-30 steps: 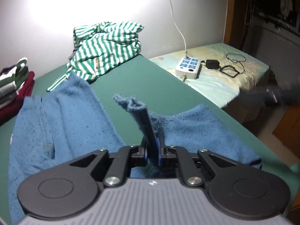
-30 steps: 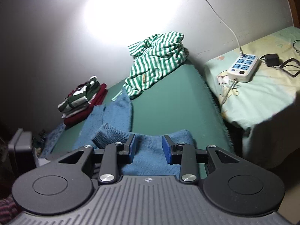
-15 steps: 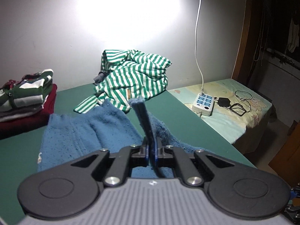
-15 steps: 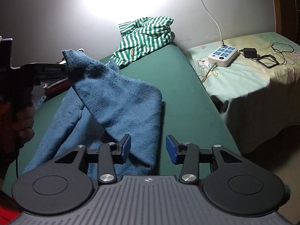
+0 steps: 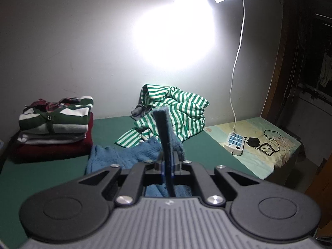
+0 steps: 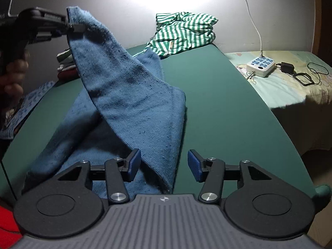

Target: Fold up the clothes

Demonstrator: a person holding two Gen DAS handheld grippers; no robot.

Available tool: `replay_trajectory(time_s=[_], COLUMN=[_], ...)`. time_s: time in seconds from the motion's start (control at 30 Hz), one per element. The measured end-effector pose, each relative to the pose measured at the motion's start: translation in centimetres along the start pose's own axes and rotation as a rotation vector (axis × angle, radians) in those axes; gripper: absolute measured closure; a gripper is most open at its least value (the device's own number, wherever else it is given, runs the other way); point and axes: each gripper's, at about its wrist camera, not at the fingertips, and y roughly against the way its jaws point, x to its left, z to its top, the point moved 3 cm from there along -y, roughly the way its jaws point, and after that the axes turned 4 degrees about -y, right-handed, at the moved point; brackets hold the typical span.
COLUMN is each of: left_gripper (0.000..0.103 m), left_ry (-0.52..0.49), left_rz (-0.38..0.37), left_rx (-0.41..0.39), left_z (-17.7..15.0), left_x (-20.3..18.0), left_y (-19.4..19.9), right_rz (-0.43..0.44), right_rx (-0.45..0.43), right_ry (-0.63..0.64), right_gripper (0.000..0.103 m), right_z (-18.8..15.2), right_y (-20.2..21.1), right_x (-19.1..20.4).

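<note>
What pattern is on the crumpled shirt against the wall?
Green and white stripes on the crumpled shirt; the left wrist view shows it best.

Blue garment (image 6: 132,95) pinched between left gripper (image 5: 168,166) fingers: thick knit cloth, fuzzy, pilled, matt. Right gripper (image 6: 164,164) pads, either side of garment's edge: blue, smooth, rubbery-looking; arms matt black plastic, shiny metal screws, ribbed grey body. Green table cover (image 6: 217,103) beyond fingertips: matt cloth, smooth. Striped shirt (image 5: 176,112) farther ahead: soft crumpled cloth. Power strip (image 6: 261,66) right of fingers: glossy white plastic.
</note>
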Motion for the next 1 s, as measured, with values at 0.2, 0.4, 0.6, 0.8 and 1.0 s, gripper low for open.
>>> replay_trajectory(time_s=[0.2,0.4,0.6,0.8,1.0], left_gripper=[0.102,0.102,0.102,0.102,0.102], left_ry=[0.009,0.026,0.02,0.035,0.053], left_rz=[0.014,0.035,0.07,0.096,0.124], left_rx=[-0.017,-0.04,-0.072,-0.104,-0.125], left_z=[-0.4,-0.6,-0.4,-0.3,-0.2], left_x=[2.2,4.1,6.0,7.6,9.0], left_y=[1.9,3.6,6.4,9.2,11.2], right_rz=[-0.05,-0.207,-0.147,-0.159,-0.153], right_rx=[0.052,0.074,0.055,-0.02,0.04], right_ry=[0.082,-0.047,0.012,0.209,0.248], right_gripper=[0.048,0.053,0.082,0.084,0.048], right_z=[-1.1,-1.2,-0.9,-0.4,-1.2], right_y=[-1.0,-2.7,-2.3,-0.6,-0.9], right_x=[2.2,0.9,2.7,5.4,6.0])
